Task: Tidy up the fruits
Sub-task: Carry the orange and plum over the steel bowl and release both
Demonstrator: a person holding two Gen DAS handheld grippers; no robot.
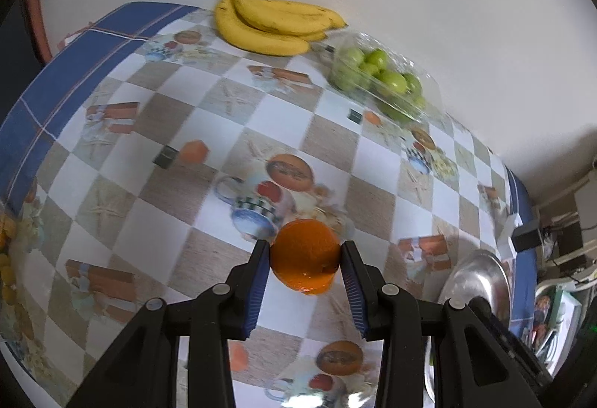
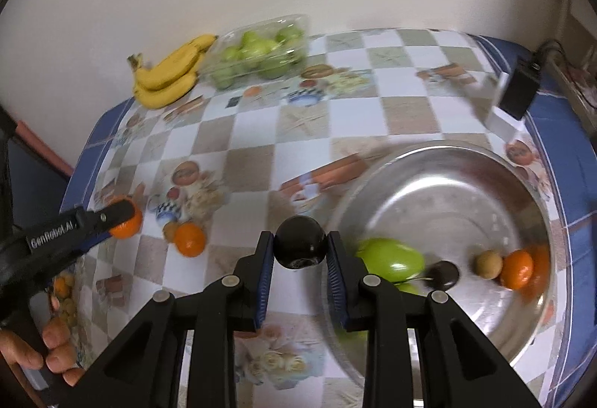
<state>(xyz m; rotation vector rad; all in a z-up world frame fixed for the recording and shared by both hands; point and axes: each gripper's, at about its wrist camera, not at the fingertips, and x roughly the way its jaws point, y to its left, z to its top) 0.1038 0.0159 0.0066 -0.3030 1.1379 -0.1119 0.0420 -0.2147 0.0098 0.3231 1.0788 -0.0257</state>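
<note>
My left gripper [image 1: 304, 253] is shut on an orange [image 1: 305, 257] and holds it above the checked tablecloth; it also shows in the right wrist view [image 2: 121, 217] at the left. My right gripper [image 2: 298, 245] is shut on a dark round fruit [image 2: 299, 241] beside the left rim of the steel bowl [image 2: 447, 184]. In the bowl lie a green fruit [image 2: 391, 259], another dark fruit [image 2: 444, 273], a small brown fruit [image 2: 488, 263] and an orange [image 2: 516, 269]. A loose orange [image 2: 190, 239] and a small brown fruit [image 2: 171, 229] lie on the table.
A bunch of bananas [image 1: 268, 22] and a clear plastic box of green fruit [image 1: 380, 79] stand at the wall side of the table. The steel bowl's rim [image 1: 481, 277] shows right of my left gripper. A black box [image 2: 520, 89] sits at the table's far right edge.
</note>
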